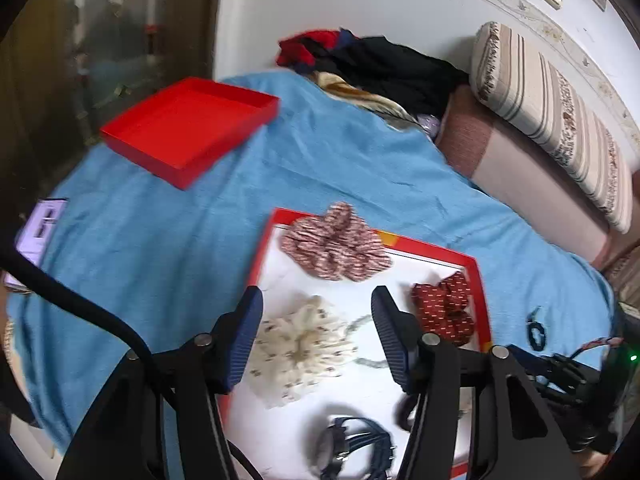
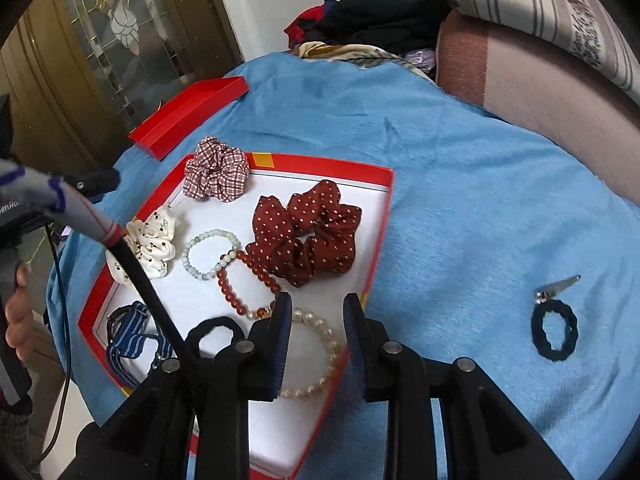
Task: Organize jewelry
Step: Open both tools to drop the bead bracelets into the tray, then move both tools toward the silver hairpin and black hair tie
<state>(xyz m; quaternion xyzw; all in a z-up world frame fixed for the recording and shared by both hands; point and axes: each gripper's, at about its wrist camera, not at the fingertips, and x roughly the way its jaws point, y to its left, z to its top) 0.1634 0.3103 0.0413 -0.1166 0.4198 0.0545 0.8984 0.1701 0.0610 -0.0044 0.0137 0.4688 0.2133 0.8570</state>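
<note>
The red-rimmed, white-floored shallow box [image 2: 380,216] on the blue fleece blanket [image 2: 460,168] already holds most pieces: a dark red polka-dot scrunchie [image 2: 308,232], a checked scrunchie [image 2: 216,174], a cream scrunchie [image 1: 298,346], pale green, amber and pearl bead bracelets [image 2: 312,356], and a striped strap. Left outside, well apart on the blanket, lie a black hair tie [image 2: 554,330] and a small metal clip [image 2: 558,285]. The right gripper [image 2: 316,308] hovers over the box's near edge, fingers wide and empty; the left gripper [image 1: 318,300] likewise, above the cream scrunchie. The red lid [image 1: 188,128] lies aside.
</note>
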